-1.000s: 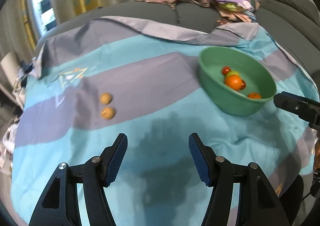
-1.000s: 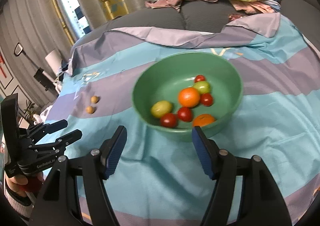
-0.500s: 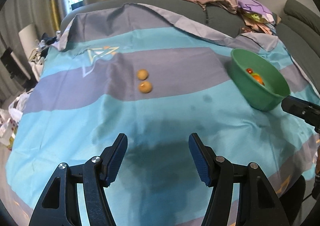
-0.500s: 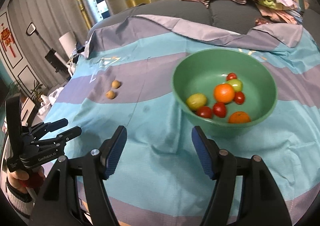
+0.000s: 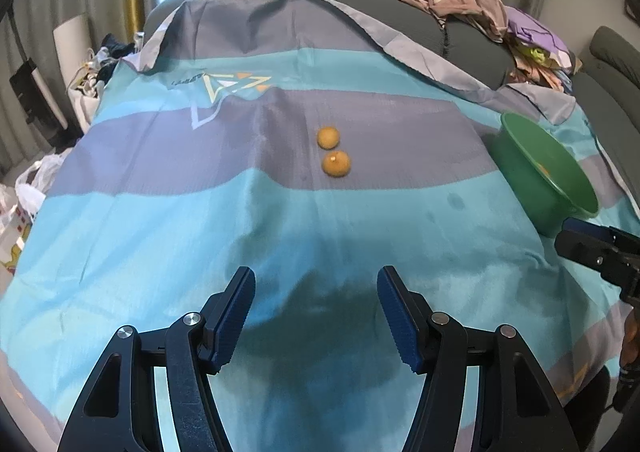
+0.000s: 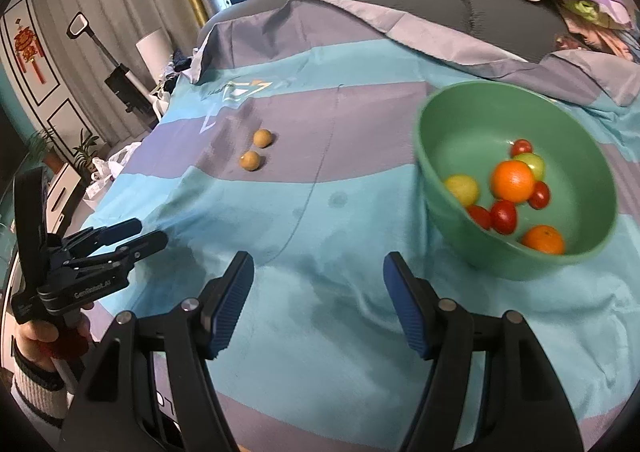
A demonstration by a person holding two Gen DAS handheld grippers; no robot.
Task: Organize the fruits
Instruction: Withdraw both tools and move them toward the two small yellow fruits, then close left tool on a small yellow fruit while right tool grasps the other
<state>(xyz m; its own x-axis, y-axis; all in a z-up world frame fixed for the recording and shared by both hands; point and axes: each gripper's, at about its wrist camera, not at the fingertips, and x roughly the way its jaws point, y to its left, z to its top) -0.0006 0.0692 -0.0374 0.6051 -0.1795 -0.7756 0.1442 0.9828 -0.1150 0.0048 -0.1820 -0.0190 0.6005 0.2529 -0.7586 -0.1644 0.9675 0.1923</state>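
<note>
Two small tan round fruits, a near one (image 5: 336, 164) and a far one (image 5: 328, 137), lie side by side on the blue and grey striped cloth (image 5: 160, 220); they also show in the right wrist view (image 6: 250, 160) (image 6: 263, 138). A green bowl (image 6: 448, 120) on the right holds an orange (image 6: 513, 180), a second orange (image 6: 543, 239), several red tomatoes and two yellow-green fruits. The bowl shows at the right in the left wrist view (image 5: 532, 172). My left gripper (image 5: 316, 304) is open and empty, short of the tan fruits. My right gripper (image 6: 318, 288) is open and empty, left of the bowl.
A pile of clothes (image 5: 480, 16) lies on the grey sofa back (image 5: 472, 52) behind the cloth. Bags and a white cylinder (image 5: 72, 48) stand on the floor to the left. The cloth's front edge is close below both grippers.
Both grippers have swung left. The tan fruits have come to the middle of the left wrist view and the bowl has slid to the right in both views. Both stay open.
</note>
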